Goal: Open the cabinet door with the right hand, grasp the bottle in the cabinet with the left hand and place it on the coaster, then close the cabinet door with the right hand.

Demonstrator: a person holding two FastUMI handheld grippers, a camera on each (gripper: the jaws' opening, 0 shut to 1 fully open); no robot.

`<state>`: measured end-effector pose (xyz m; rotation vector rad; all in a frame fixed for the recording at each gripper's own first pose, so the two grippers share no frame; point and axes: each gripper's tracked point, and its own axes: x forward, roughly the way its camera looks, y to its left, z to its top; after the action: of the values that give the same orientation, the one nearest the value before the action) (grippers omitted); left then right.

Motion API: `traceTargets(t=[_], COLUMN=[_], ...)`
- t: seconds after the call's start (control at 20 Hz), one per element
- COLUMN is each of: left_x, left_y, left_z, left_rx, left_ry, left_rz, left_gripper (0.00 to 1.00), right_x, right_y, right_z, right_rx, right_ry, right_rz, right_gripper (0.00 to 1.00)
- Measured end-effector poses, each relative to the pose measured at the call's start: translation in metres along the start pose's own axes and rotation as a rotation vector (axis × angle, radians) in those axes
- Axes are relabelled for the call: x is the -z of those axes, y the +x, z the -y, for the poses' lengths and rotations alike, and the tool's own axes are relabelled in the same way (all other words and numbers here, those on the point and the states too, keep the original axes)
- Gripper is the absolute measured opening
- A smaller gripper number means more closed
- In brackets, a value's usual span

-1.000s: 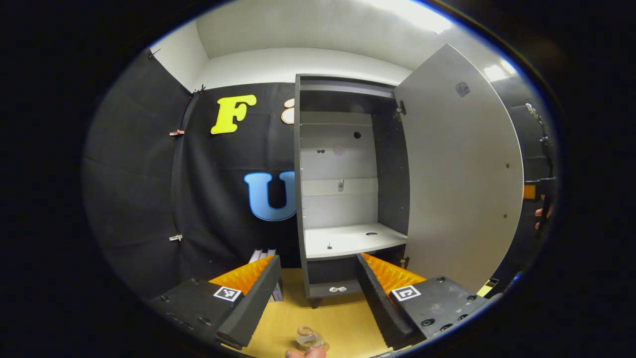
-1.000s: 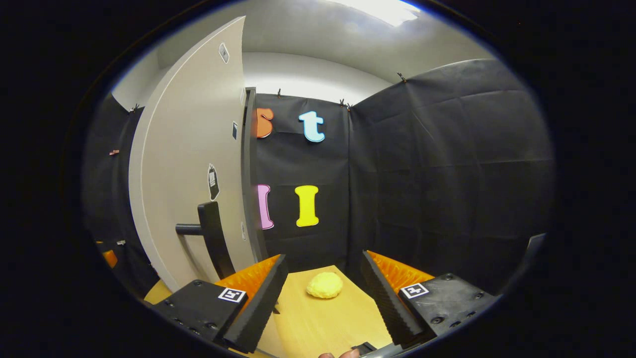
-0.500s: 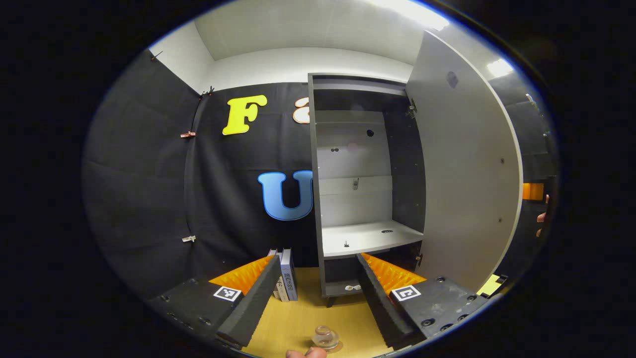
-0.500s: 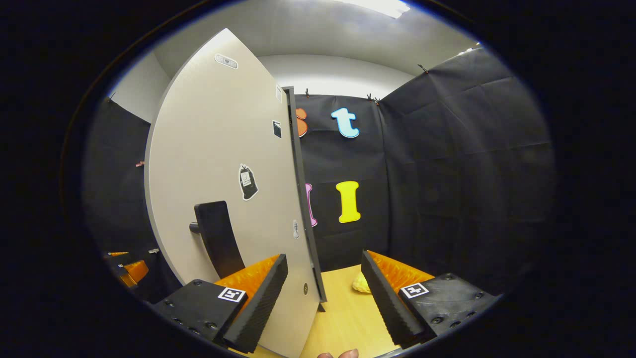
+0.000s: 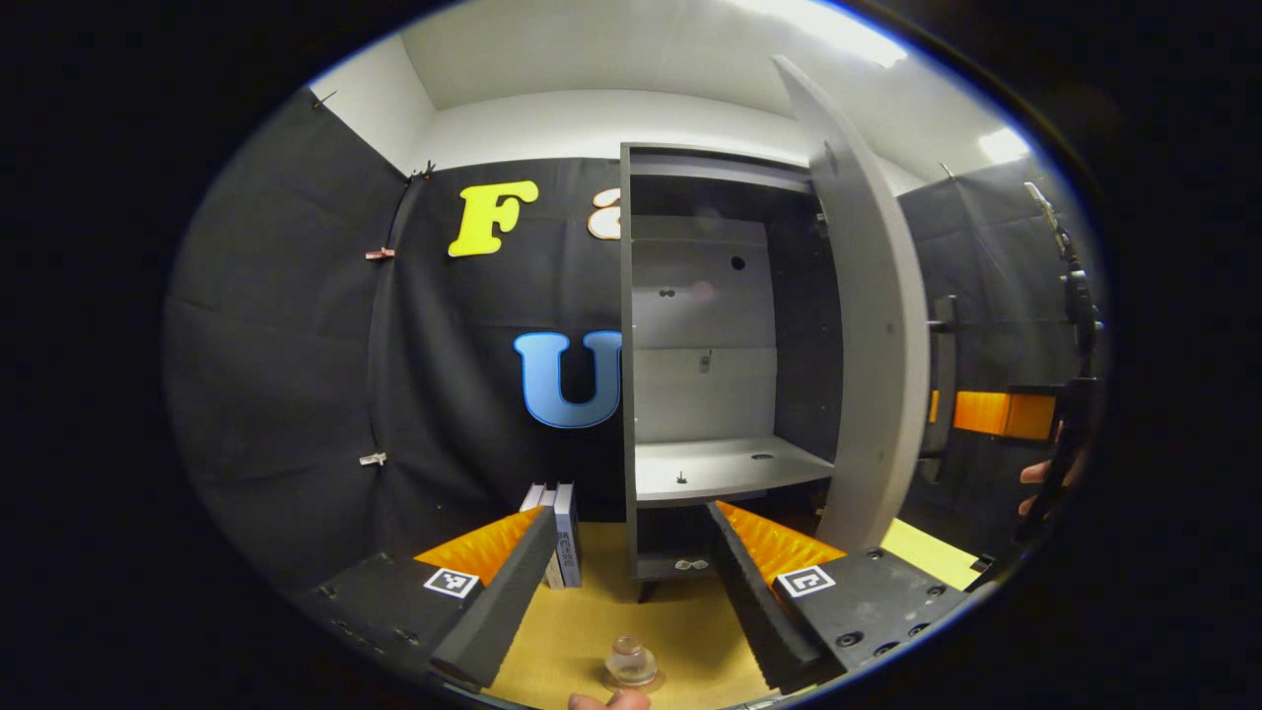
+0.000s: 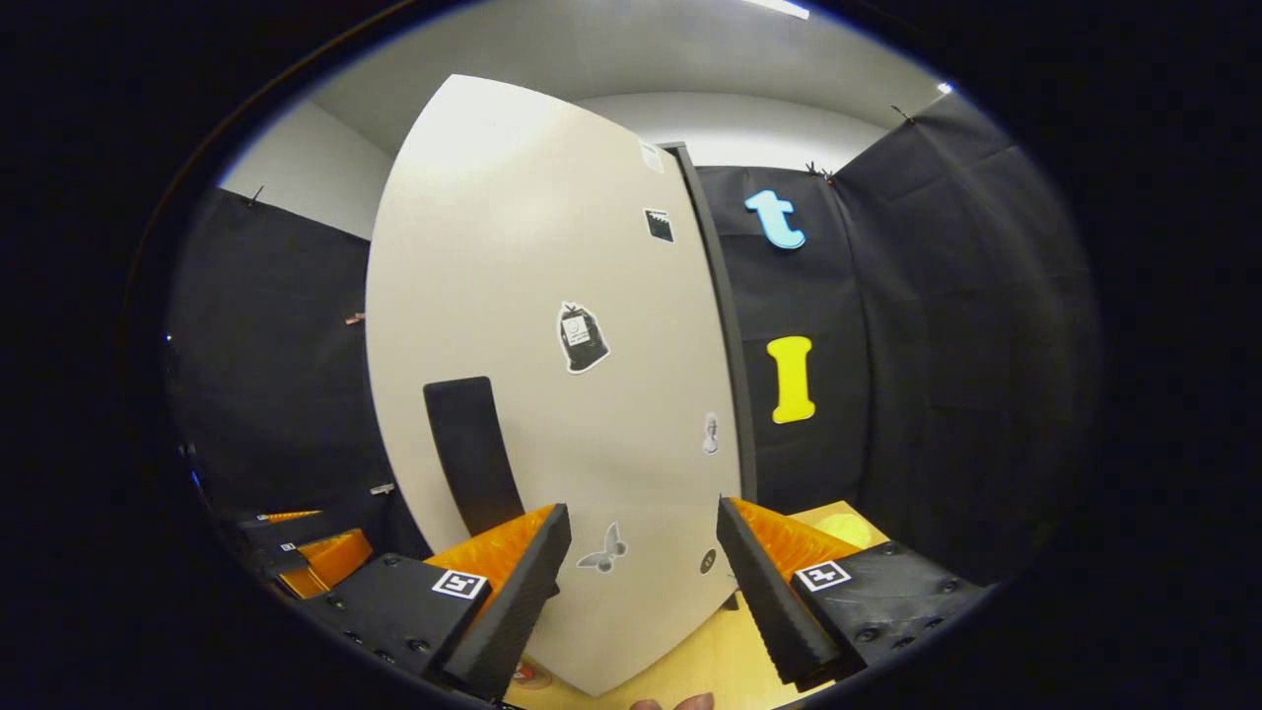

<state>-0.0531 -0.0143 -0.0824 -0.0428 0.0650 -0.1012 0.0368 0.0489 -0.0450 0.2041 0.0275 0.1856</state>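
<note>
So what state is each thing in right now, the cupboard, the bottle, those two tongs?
Cabinet door: partly open, edge-on in the left gripper view.
Cabinet shelf: nearly bare, no bottle on it.
Bottle: upright on the table, out of the cabinet.
Left tongs: open, holding nothing.
Right tongs: open, facing the door's outer side.
Books: standing upright beside the cabinet.

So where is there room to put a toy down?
The cabinet shelf is nearly bare. So is the yellow tabletop between the books and the bottle. It is tighter near the half-closed door, where the right tongs stand open.
</note>
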Motion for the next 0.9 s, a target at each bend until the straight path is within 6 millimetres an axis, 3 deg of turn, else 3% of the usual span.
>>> traceTargets(t=[0.1,0.35,0.6,0.9], left_x=[0.0,0.001,-0.001,-0.018], left_y=[-0.001,-0.003,-0.003,0.003], left_z=[0.002,0.004,0.011,0.022], left_rx=[0.002,0.002,0.007,0.018], left_ry=[-0.003,-0.014,-0.032,-0.02], left_rz=[-0.002,-0.004,-0.005,0.013], left_gripper=[0.92,0.92,0.92,0.92], right_x=[0.004,0.002,0.0,-0.01], right_y=[0.0,-0.005,-0.016,-0.02], right_z=[-0.012,-0.016,0.005,0.027], right_rx=[-0.045,-0.049,0.014,0.083], right_ry=[-0.013,-0.035,-0.054,-0.083], right_rz=[-0.008,0.001,0.006,0.028], right_gripper=[0.98,0.97,0.97,0.97])
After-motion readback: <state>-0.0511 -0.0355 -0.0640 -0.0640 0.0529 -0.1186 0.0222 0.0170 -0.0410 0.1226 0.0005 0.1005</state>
